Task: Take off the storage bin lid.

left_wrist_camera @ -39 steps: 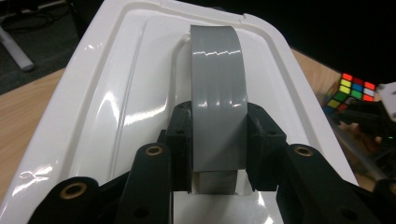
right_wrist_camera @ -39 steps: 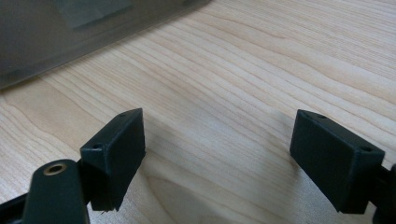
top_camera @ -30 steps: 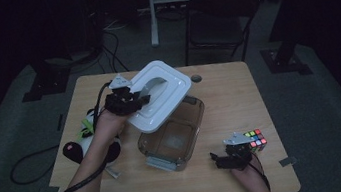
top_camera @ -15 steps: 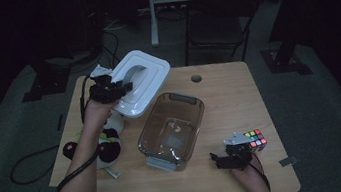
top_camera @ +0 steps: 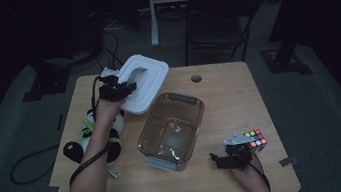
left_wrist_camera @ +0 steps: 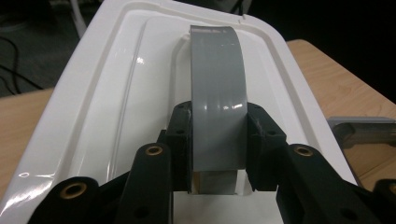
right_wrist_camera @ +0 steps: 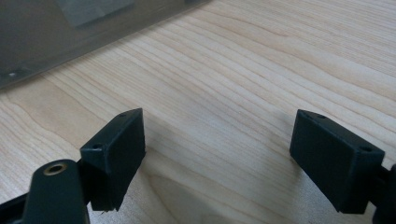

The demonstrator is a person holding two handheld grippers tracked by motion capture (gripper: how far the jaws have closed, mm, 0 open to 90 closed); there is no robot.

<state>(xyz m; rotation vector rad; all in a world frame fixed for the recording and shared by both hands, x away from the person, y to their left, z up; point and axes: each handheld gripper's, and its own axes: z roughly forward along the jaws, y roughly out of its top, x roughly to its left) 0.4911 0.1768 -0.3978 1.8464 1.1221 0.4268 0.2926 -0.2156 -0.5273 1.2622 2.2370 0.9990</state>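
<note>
the left gripper grips the lid by its grey handle, over the table's far left corner. the lid's long side runs away from the gripper. the right gripper is wide, holding nothing, at the near edge.

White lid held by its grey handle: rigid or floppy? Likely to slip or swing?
The white plastic lid probably stays stiff: its moulded ridges show no sag. The left gripper clamps the glossy grey arched handle, so it might slip. Held at one end of the handle, the lid could swing or tilt.
</note>
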